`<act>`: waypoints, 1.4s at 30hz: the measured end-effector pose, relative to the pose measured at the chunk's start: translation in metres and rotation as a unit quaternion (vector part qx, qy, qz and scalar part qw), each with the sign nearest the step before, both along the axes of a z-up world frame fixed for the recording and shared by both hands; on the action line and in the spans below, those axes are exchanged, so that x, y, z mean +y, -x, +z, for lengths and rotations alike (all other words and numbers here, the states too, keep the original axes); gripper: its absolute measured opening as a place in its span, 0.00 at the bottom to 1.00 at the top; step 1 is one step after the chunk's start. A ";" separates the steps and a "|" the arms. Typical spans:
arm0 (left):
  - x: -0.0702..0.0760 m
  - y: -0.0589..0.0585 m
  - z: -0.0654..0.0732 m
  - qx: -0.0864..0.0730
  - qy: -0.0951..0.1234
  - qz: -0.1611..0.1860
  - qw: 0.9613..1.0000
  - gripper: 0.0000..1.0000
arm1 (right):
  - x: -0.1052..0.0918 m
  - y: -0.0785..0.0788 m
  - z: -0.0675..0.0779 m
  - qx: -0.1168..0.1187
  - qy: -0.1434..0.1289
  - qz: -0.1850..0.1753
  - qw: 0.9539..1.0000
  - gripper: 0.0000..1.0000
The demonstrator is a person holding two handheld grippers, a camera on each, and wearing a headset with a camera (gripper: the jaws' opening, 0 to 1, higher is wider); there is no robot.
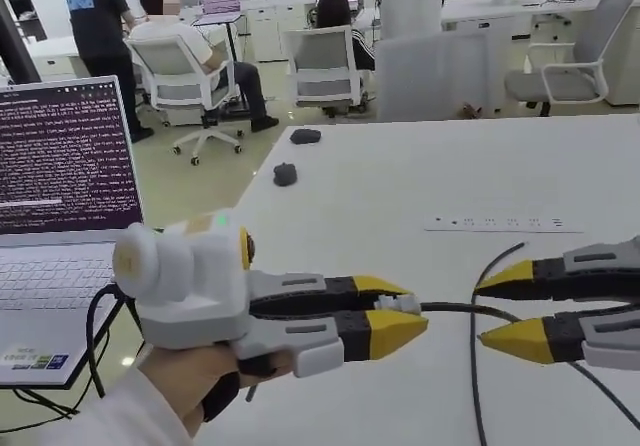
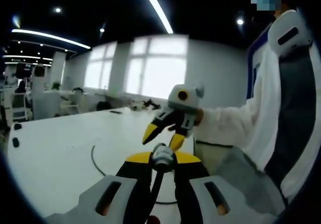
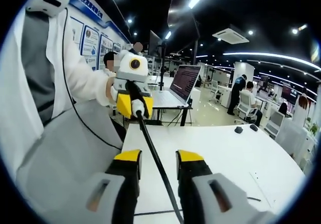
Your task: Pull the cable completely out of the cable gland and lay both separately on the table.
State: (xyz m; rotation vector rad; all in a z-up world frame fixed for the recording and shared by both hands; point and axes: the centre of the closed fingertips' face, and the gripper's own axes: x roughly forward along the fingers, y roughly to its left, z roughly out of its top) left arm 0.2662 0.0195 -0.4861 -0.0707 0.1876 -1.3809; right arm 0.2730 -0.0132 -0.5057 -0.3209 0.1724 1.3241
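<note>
My left gripper (image 1: 415,311) is shut on the small grey-white cable gland (image 1: 402,305), held above the white table (image 1: 380,196). The black cable (image 1: 455,308) runs right out of the gland and passes between the jaws of my right gripper (image 1: 482,313), which stand apart around it without clamping it. In the left gripper view the gland (image 2: 163,154) sits between the yellow tips, and the right gripper (image 2: 159,144) faces it with spread jaws. From the right gripper view the cable (image 3: 155,163) leads up to the left gripper (image 3: 134,106). More cable (image 1: 475,366) loops over the table.
An open laptop (image 1: 60,166) stands on a desk to the left, with wires hanging below it. A white power strip (image 1: 500,224) lies flat mid-table. Two dark mouse-like objects (image 1: 286,174) (image 1: 305,136) rest near the far left edge. People sit on office chairs beyond.
</note>
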 end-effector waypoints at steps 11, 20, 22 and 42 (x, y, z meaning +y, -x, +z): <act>-0.007 0.003 -0.002 0.003 -0.002 -0.008 1.000 0.16 | 0.019 0.013 0.013 -0.022 -0.011 0.045 0.999 0.18; -0.007 0.004 -0.004 0.004 -0.004 -0.008 1.000 0.16 | 0.026 0.018 0.008 -0.023 -0.006 0.070 0.997 0.06; -0.006 0.004 -0.004 0.005 -0.004 -0.006 1.000 0.16 | 0.027 0.019 0.006 -0.020 -0.007 0.071 0.997 0.06; 0.010 -0.001 -0.003 0.010 0.008 0.010 1.000 0.17 | 0.017 0.010 -0.001 -0.016 0.000 0.056 0.998 0.05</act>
